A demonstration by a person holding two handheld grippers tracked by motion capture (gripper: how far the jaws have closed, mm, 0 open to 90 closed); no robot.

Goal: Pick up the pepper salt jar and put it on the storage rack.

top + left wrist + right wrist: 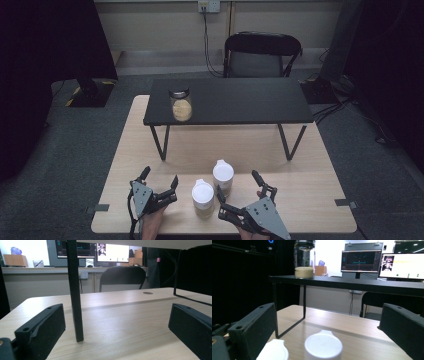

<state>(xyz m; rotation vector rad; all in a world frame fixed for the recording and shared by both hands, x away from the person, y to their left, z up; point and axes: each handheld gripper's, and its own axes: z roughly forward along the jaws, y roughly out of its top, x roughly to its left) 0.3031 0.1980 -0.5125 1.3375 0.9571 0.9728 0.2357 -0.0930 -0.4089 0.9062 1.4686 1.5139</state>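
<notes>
Two white-lidded cups are taken as the landmark, set on the near part of the light wooden table (310, 175).

Left gripper (159, 181) is held just left of the near cup (203, 198), low over the tabletop, jaws spread wide, nothing between them. In the left gripper view, bare wood and one black leg (75, 290) of the shelf are seen between its jaws.

Right gripper (238, 185) is held just right of the cups, jaws spread wide, nothing gripped. The far cup (223, 175) is seen between its jaws but is not touched; in the right gripper view its lid (323, 346) is seen low and centred, with the near cup at the lower left.

Cup look: round white lids with a small tab at the rim, pale yellowish bodies below. Near cup sits just in front and left of the far cup; close together, contact cannot be told. No labels or print can be read on either.

Behind the cups, a black low shelf (240, 100) is stood on the table. On its left end a clear glass jar (181, 104) is placed: dark lid, pale grainy contents filling the lower part. No label readable.

Beyond the shelf: a black chair (262, 55), then monitors (360, 261); screen text too small to be read.
</notes>
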